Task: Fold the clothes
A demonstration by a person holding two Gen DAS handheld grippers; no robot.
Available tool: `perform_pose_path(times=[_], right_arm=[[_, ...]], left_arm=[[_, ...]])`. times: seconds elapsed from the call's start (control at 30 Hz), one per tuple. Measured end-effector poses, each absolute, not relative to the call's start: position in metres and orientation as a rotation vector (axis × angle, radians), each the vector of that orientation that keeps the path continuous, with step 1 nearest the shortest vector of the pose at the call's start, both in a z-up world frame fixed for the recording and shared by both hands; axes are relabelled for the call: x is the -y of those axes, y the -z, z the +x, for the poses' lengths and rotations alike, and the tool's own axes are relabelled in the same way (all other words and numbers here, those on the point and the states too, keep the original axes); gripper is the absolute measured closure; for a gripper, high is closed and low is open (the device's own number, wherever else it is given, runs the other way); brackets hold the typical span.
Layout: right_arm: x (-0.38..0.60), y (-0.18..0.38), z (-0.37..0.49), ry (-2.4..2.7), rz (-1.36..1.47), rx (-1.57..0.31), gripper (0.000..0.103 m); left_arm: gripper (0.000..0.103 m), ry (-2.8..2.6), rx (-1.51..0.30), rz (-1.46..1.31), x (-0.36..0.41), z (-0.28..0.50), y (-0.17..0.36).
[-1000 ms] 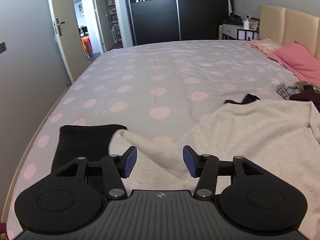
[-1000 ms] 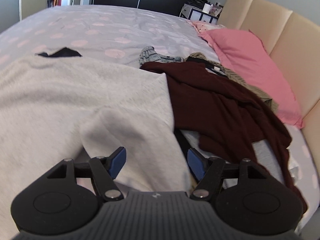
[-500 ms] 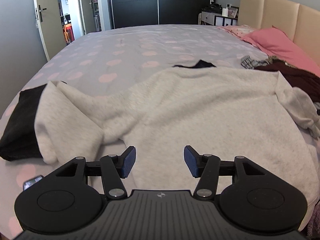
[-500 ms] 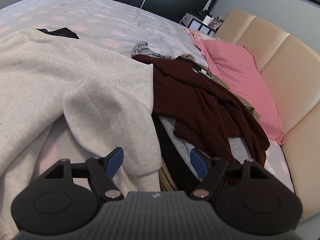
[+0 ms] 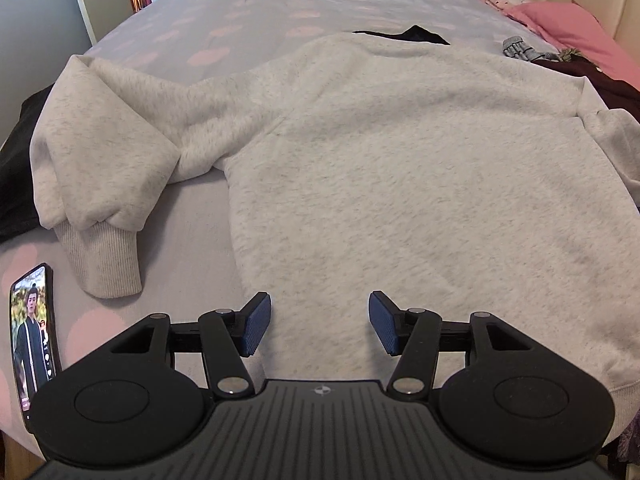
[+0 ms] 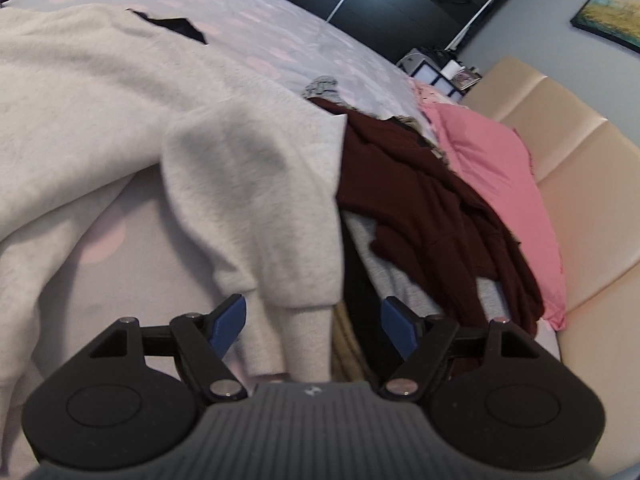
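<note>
We see our left gripper [image 5: 319, 323] and right gripper [image 6: 312, 325] (matching pair) in black plastic. Blue ribbed pads, silver screws, ridged grey housing.

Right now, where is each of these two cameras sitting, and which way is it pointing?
Left wrist: rides on the left hand-held gripper, looking along its open fingers across the sweatshirt up the bed; a phone lies at the left.
Right wrist: rides on the right hand-held gripper, open, facing the sweatshirt's sleeve, the maroon garment and the pink pillow.
Both share the sweatshirt, the pillow and the bed; no person's hand shows.
</note>
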State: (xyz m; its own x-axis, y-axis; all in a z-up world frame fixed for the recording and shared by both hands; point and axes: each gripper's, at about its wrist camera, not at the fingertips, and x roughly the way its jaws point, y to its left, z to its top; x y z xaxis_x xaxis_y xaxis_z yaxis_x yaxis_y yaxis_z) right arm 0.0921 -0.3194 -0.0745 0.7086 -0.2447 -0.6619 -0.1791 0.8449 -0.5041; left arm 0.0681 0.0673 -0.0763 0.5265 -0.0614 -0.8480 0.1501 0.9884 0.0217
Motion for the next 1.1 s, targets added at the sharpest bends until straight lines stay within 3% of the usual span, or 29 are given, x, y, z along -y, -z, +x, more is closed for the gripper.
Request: perform_pose_path(times=[0.2, 0.27, 0.33, 0.43, 0.47, 0.57, 0.8, 1.1], right_arm=[[0.299, 0.085, 0.085, -0.047, -0.662, -0.776, 0.028], [0.294, 0.094, 0.089, -0.06, -0.69, -0.799, 0.046], [0.293, 0.102, 0.096, -0.057, -0.706, -0.837, 0.057], [0.297, 0.114, 0.106, -0.043, -0.71, -0.892, 0.065], [0.299, 0.118, 0.108, -0.038, -0.712, -0.907, 0.078], [0.304, 0.12, 0.113, -0.019, -0.706, -0.926, 0.095], [0.31, 0.053, 0.108, 0.105, -0.714, -0.825, 0.097], [0.356, -0.073, 0.113, 0.293, -0.966, -0.622, 0.097]], left_arm=[[0.051, 0.139, -1.011, 0.118, -0.061, 0.066, 0.077], [0.05, 0.142, -1.01, 0.129, -0.059, 0.066, 0.077], [0.051, 0.144, -1.007, 0.139, -0.058, 0.065, 0.077], [0.051, 0.145, -1.016, 0.15, -0.057, 0.064, 0.08], [0.051, 0.146, -1.02, 0.153, -0.056, 0.063, 0.081], [0.051, 0.157, -1.035, 0.165, -0.055, 0.061, 0.085], [0.051, 0.184, -1.036, 0.152, -0.054, 0.059, 0.081], [0.051, 0.199, -1.044, 0.139, -0.054, 0.059, 0.082]])
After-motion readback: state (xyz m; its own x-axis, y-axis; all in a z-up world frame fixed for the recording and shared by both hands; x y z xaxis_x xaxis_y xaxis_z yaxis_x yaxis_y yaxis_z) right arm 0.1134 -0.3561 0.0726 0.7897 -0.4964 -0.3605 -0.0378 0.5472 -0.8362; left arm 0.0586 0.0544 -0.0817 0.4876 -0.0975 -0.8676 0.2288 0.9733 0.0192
